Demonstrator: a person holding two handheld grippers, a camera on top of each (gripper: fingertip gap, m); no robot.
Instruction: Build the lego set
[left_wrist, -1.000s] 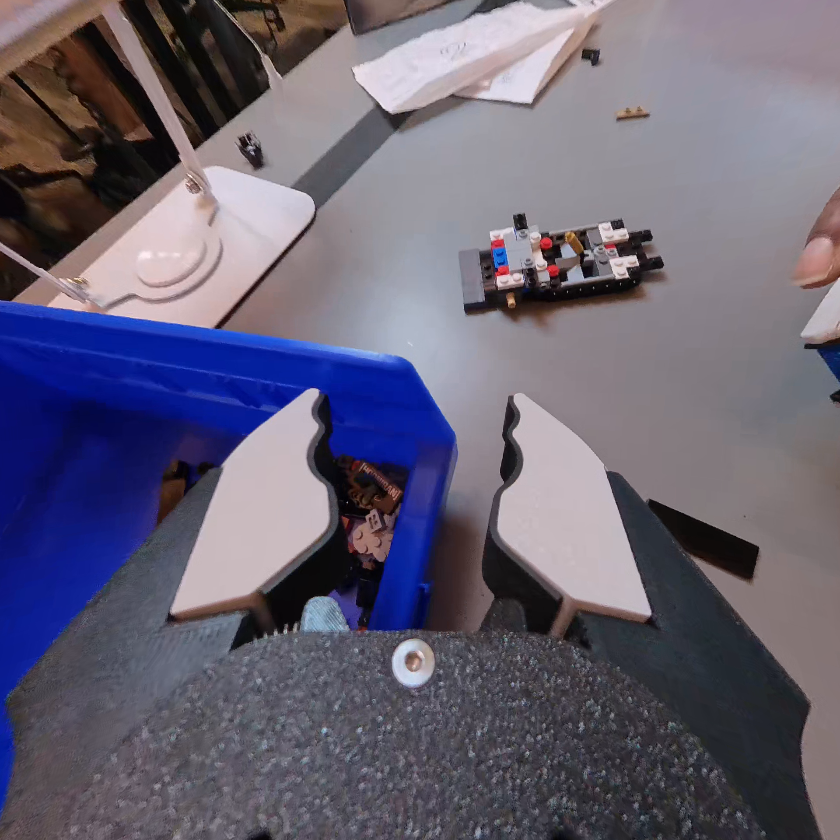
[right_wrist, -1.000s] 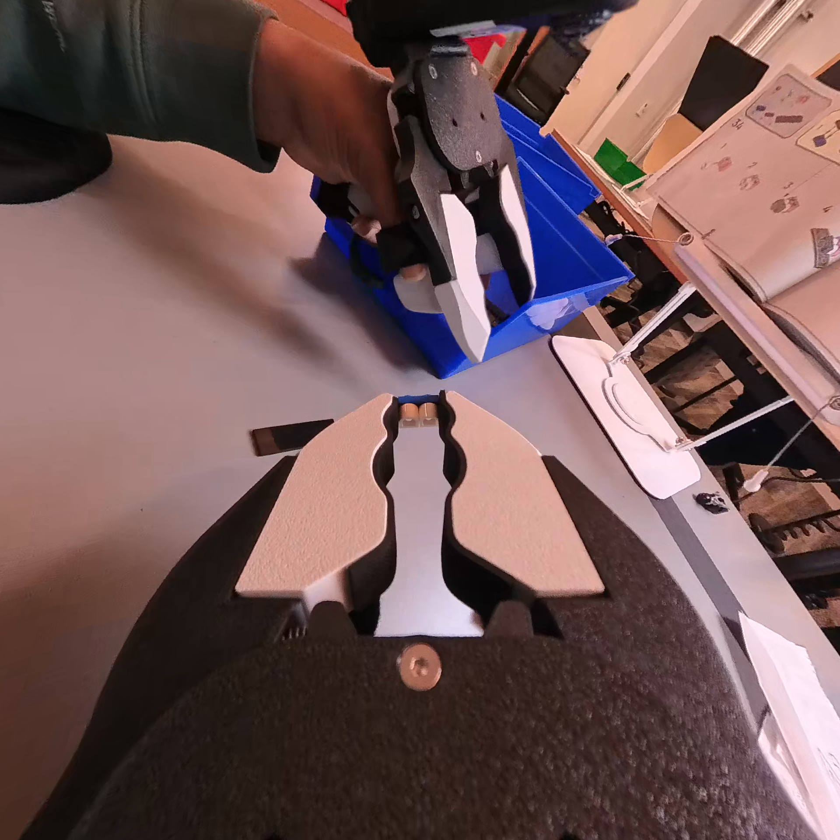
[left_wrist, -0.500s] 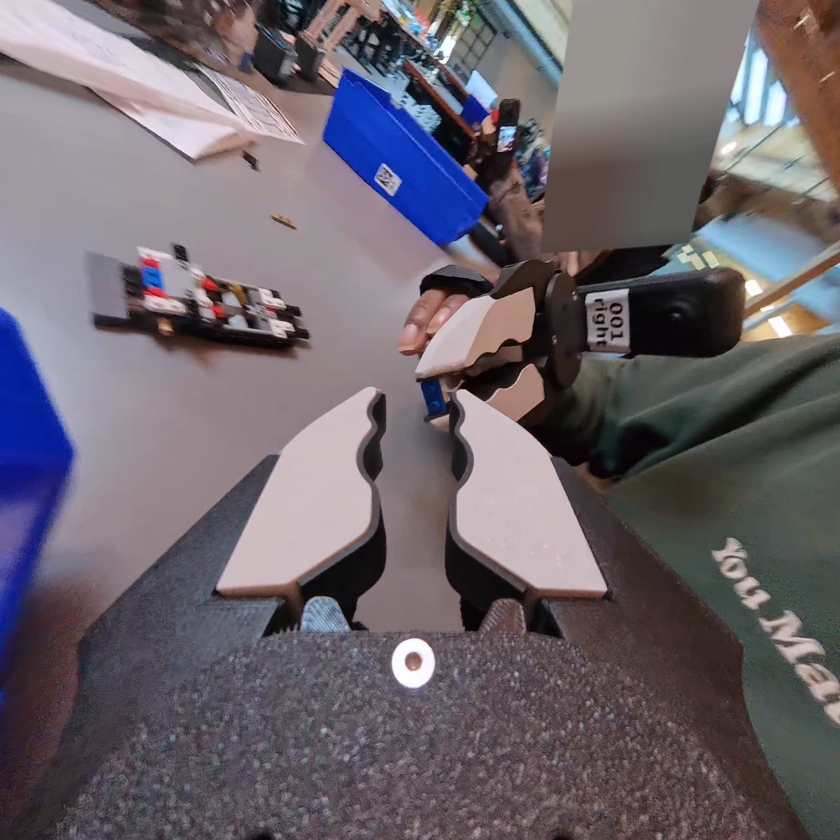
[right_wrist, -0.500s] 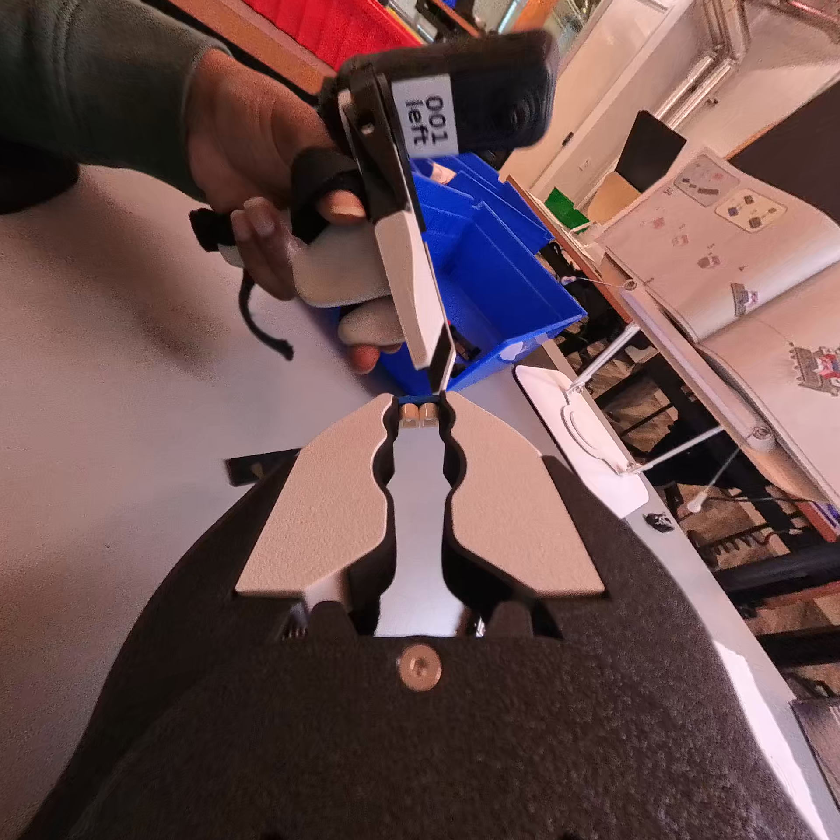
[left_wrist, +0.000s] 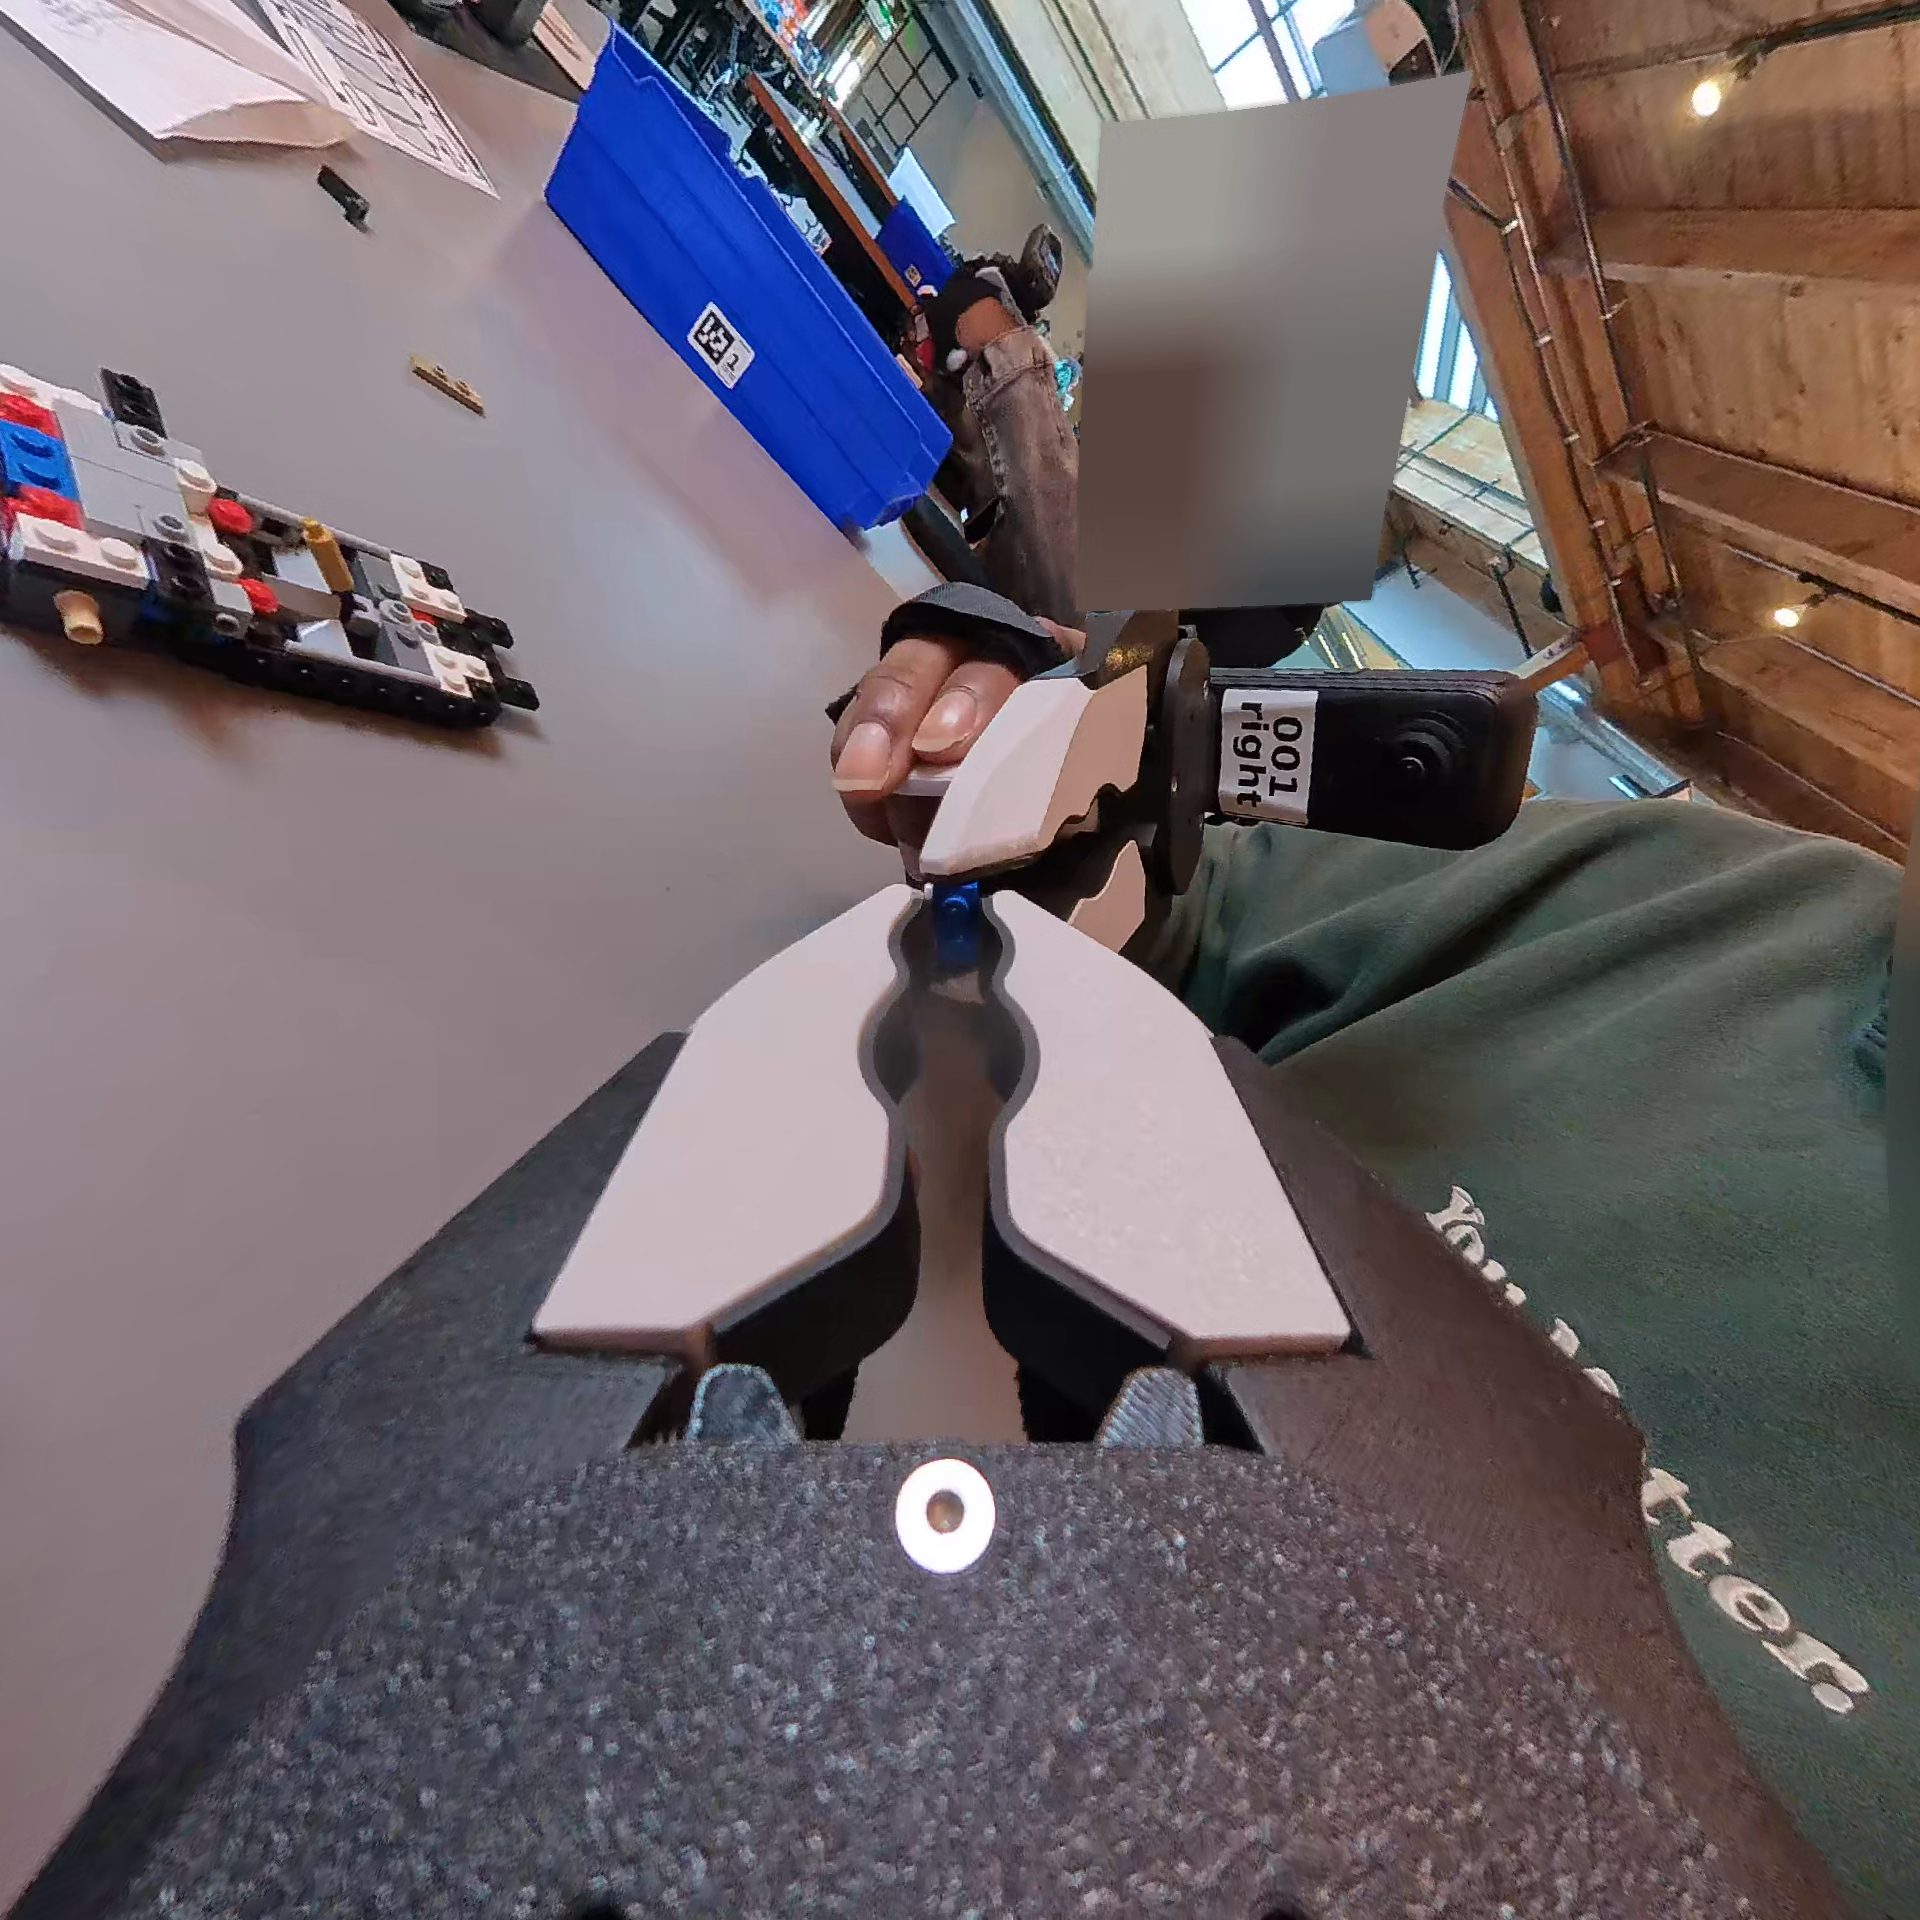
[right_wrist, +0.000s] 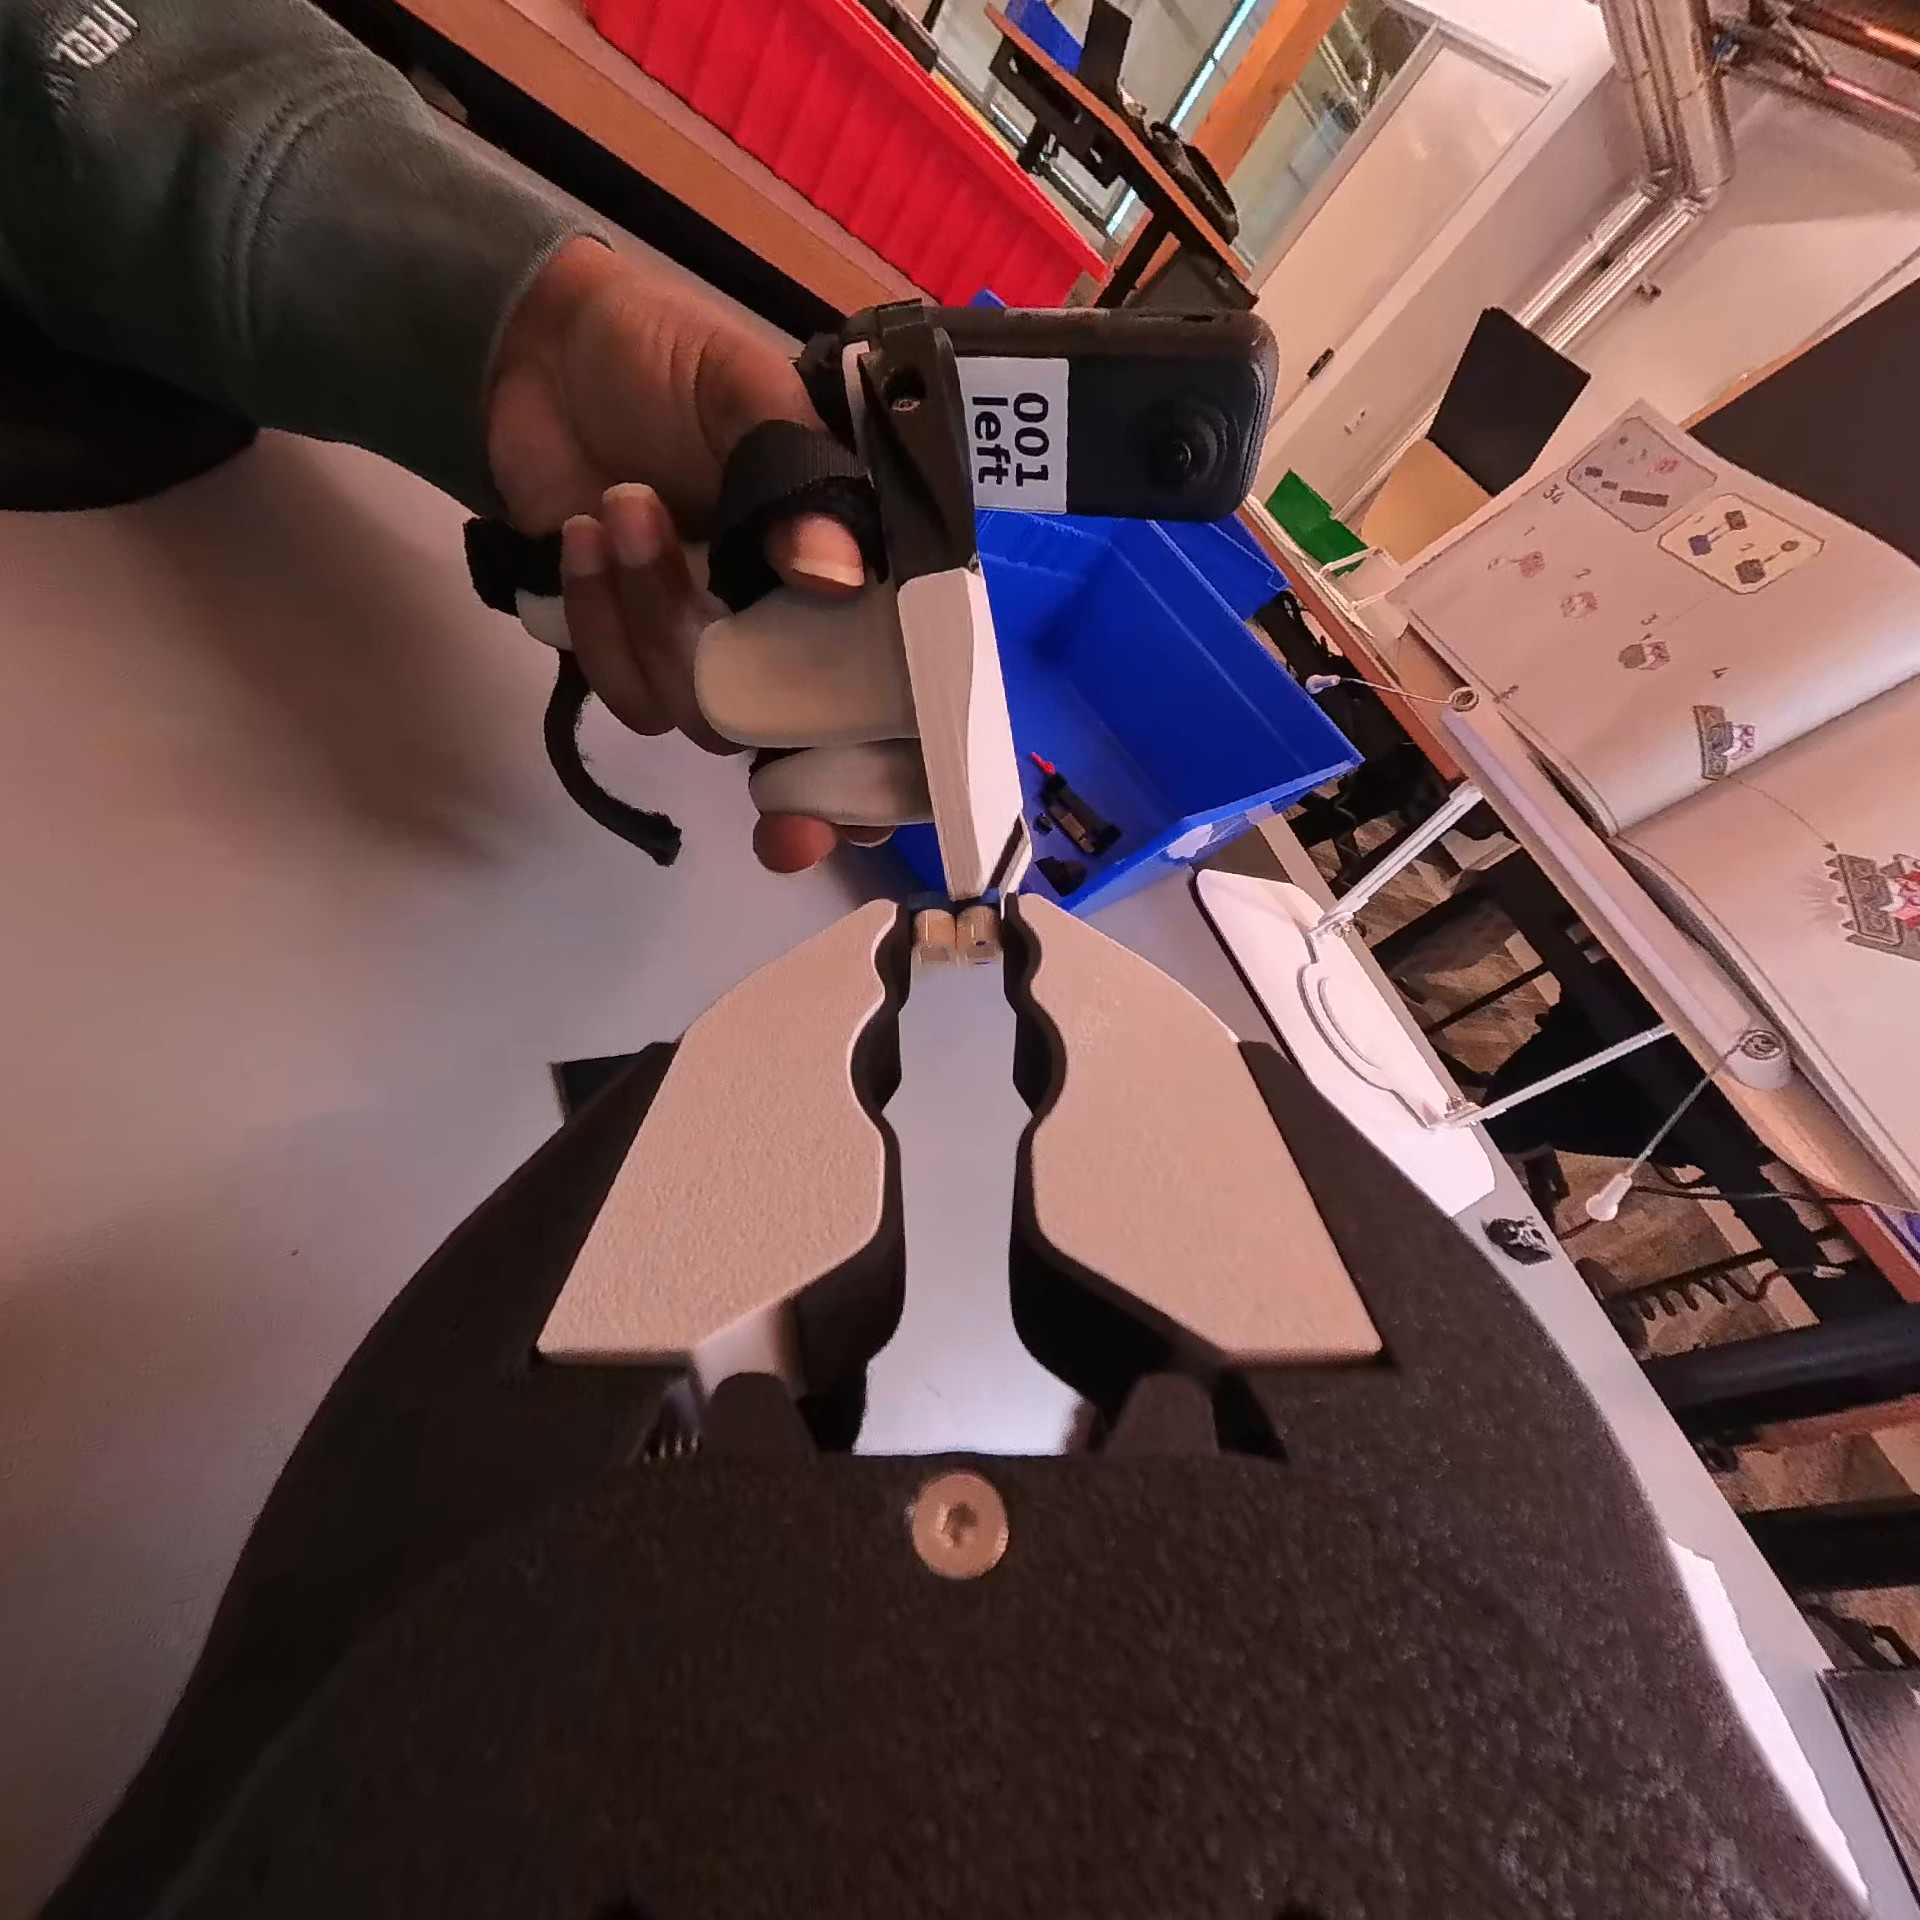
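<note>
- While its fingers close on a small blue brick piece (left_wrist: 954, 928), the left gripper (left_wrist: 952, 914) meets the right gripper (right_wrist: 956, 935), which pinches the same piece's pale studs.
- Beyond, a brick assembly (left_wrist: 218, 561) lies on the grey table (left_wrist: 312, 935), a blue bin (right_wrist: 1153, 707) nearby.

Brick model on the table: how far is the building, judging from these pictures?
Done: the brick model lies partly built on the grey table, a flat base carrying many small pieces. In hand: the right gripper and the left gripper both have jaws shut on one small blue-and-tan piece, away from the model. Left: that piece is not yet on the model.
</note>
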